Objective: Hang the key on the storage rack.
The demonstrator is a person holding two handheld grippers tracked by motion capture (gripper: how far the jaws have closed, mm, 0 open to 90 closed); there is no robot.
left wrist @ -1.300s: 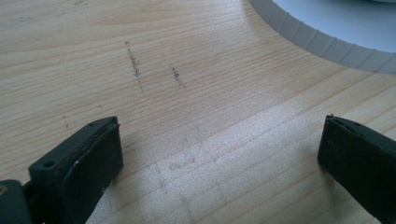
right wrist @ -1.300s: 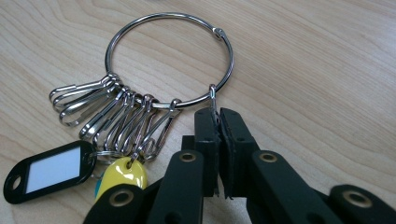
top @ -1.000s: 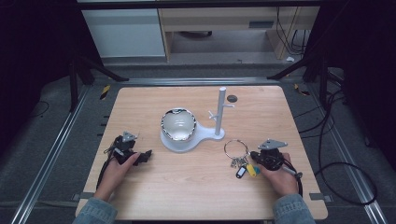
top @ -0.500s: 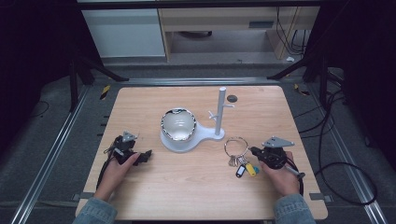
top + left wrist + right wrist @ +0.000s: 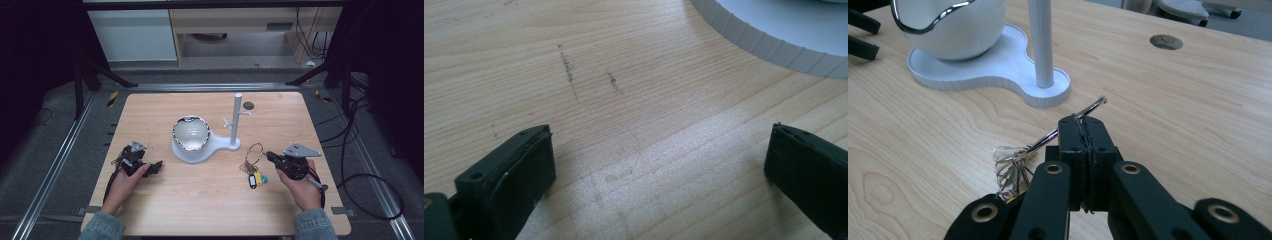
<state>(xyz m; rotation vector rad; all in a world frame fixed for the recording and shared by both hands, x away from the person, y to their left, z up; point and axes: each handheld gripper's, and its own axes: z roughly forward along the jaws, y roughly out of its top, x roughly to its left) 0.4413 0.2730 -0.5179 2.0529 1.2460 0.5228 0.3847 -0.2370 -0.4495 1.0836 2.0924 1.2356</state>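
A key ring (image 5: 1075, 121) is clamped in the right gripper (image 5: 1082, 131), apparently lifted; the left gripper (image 5: 659, 160) is held apart, empty.

Bright tabletop (image 5: 210, 200), dark surroundings, perhaps slight softness overall

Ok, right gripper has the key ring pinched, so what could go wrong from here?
The right gripper pinches just the thin silver wire key ring at its jaw tips, so it might twist or slip out. The dangling keys with blue and yellow tags may swing and catch the white stand's peg post.
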